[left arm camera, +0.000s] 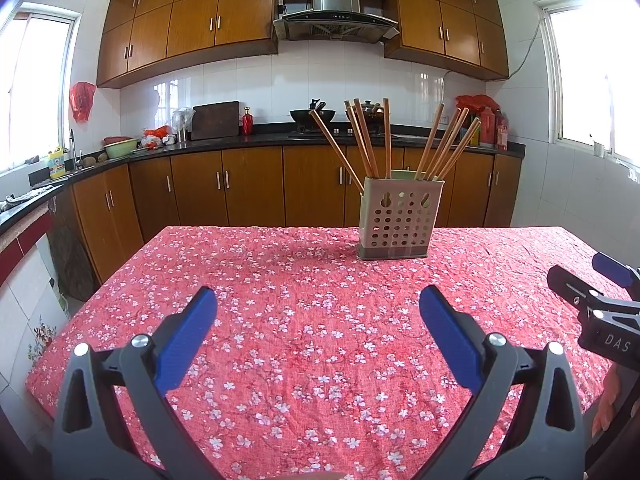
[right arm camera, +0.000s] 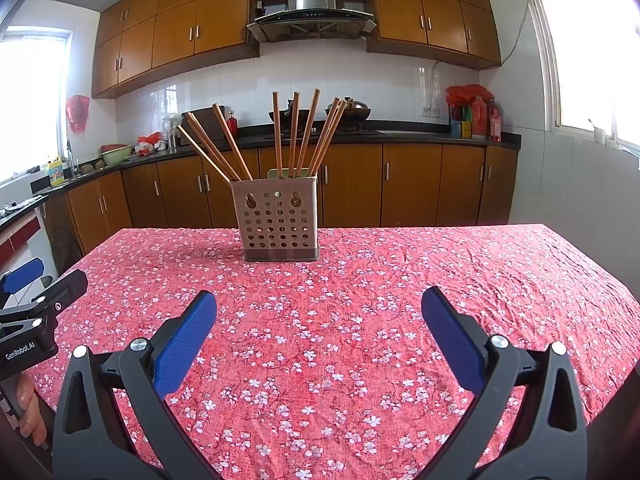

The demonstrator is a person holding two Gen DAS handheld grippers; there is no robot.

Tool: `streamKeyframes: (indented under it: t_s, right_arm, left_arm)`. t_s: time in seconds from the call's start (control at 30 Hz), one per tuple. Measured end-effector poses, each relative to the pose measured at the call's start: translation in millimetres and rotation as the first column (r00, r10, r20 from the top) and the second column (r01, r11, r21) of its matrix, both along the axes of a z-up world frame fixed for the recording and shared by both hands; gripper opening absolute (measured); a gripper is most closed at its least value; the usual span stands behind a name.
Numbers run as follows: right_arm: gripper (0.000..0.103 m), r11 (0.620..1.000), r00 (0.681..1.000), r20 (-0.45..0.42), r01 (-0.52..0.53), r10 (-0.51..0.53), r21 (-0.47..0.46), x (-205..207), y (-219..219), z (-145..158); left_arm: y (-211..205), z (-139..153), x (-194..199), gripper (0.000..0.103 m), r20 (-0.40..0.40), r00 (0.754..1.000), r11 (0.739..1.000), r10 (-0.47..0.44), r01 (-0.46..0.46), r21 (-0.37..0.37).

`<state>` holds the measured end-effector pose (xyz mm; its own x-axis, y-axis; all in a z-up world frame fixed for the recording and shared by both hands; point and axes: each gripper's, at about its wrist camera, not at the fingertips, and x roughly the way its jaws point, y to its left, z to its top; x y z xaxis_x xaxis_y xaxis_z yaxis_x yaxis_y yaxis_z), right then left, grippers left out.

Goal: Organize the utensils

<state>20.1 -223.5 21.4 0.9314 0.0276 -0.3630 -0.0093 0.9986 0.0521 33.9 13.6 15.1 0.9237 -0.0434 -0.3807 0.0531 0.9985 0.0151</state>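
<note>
Wooden chopsticks [right arm camera: 280, 140] stand fanned in the perforated holder [right arm camera: 278, 220] on the floral tablecloth [right arm camera: 360, 280]; both the left gripper [left arm camera: 318, 300] and the right gripper [right arm camera: 319, 302] gape wide, empty

The lower ends of the chopsticks [right arm camera: 294, 136] are hidden inside the holder [right arm camera: 279, 220] ahead of the right gripper [right arm camera: 319, 312], so which compartment each one stands in cannot be told. The left gripper [right arm camera: 24, 280] is cut off by the picture's edge beside it. The far bottles [left arm camera: 491, 127] are too small to read.
</note>
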Motion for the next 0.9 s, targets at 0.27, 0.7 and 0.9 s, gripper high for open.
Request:
streamKeyframes:
  t_s: [0.27, 0.7, 0.9]
  right_arm:
    - [0.101, 1.0, 1.0, -0.001, 0.002, -0.002, 0.002, 0.0, 0.0, -0.4]
    - [0.101, 1.0, 1.0, -0.005, 0.004, -0.004, 0.005, 0.6, 0.8, -1.4]
    - [0.101, 1.0, 1.0, -0.006, 0.005, -0.005, 0.006, 1.6, 1.9, -1.9]
  left_arm:
    - [-0.4, -0.2, 0.0, 0.099, -0.001, 1.0, 1.0, 0.0, 0.0, -0.001]
    - [-1.8, 0.0, -0.1, 0.099, -0.003, 1.0, 1.0, 0.001, -0.001, 0.0]
    - [-2.2, 0.2, -0.3, 0.099, -0.002, 1.0, 1.0, 0.001, -0.001, 0.0]
